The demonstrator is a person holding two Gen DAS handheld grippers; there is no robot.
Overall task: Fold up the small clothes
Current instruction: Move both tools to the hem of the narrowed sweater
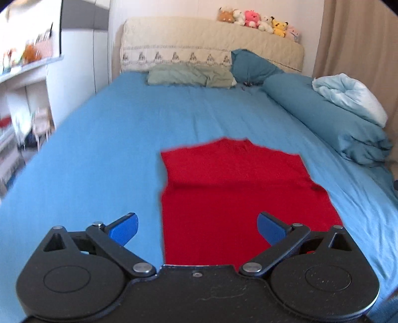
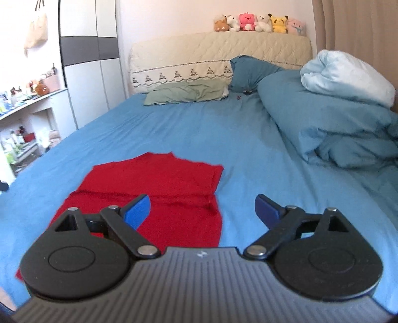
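Left gripper spread wide, grasping nothing, above near left edge of red garment. Garment flat on blue bedsheet, sleeves tucked in, crosswise fold line partway up, collar toward headboard. Right gripper likewise released, empty, over garment's right edge. Rumpled blue duvet far right; plush toys along headboard top.

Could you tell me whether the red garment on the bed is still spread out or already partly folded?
Partly folded: the red garment lies flat with straight side edges, no sleeves sticking out, and a fold ridge across its middle.
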